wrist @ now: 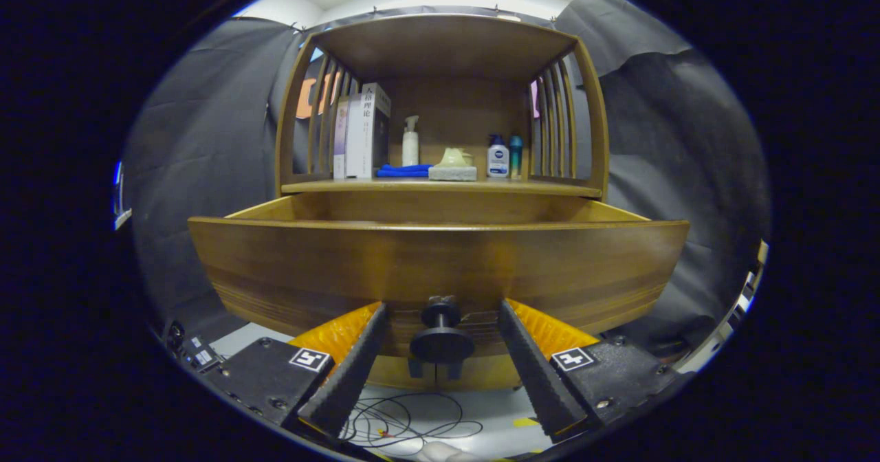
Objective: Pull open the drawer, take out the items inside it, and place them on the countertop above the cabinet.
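Spread hand-held gripper (441, 324) flanks the knob (441, 338) of the pulled-out drawer (440, 262), lying crosswise.

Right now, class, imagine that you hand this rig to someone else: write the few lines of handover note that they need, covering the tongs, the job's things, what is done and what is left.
Tongs: open, fingers spread either side of the black drawer knob, not pressing on it.
Drawer: pulled out from the wooden cabinet; its inside is hidden behind the drawer front, so the contents cannot be told.
Countertop: carries books, a white pump bottle, a blue cloth, a pale block and two small bottles.
Done: drawer opened.
Left: back off the knob, rise to look inside the drawer, lift out any items and set them on the countertop.
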Available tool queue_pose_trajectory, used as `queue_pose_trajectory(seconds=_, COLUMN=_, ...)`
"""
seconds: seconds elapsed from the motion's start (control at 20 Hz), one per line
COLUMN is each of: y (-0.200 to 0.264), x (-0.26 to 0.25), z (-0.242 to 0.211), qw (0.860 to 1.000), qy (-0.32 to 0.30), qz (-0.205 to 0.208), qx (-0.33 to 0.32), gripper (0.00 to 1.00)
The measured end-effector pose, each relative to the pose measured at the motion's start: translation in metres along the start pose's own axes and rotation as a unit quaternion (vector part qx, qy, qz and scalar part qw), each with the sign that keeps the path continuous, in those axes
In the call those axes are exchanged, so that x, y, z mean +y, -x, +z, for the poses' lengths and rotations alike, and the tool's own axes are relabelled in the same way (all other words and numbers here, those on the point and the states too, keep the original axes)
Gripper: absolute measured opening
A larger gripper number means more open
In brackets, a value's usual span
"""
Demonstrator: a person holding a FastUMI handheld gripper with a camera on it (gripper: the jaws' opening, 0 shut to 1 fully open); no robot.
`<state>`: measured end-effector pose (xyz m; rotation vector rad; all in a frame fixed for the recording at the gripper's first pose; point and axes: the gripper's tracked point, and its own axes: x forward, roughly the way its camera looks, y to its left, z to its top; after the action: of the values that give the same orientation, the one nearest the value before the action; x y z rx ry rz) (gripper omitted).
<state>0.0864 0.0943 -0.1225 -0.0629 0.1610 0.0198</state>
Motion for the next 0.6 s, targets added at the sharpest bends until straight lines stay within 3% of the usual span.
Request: queue_pose_trajectory(seconds=0.6, y=-0.078, x=0.005, z=0.028, qw=1.0, qy=-0.006, qz=-0.007, qx=-0.008, gripper=1.0)
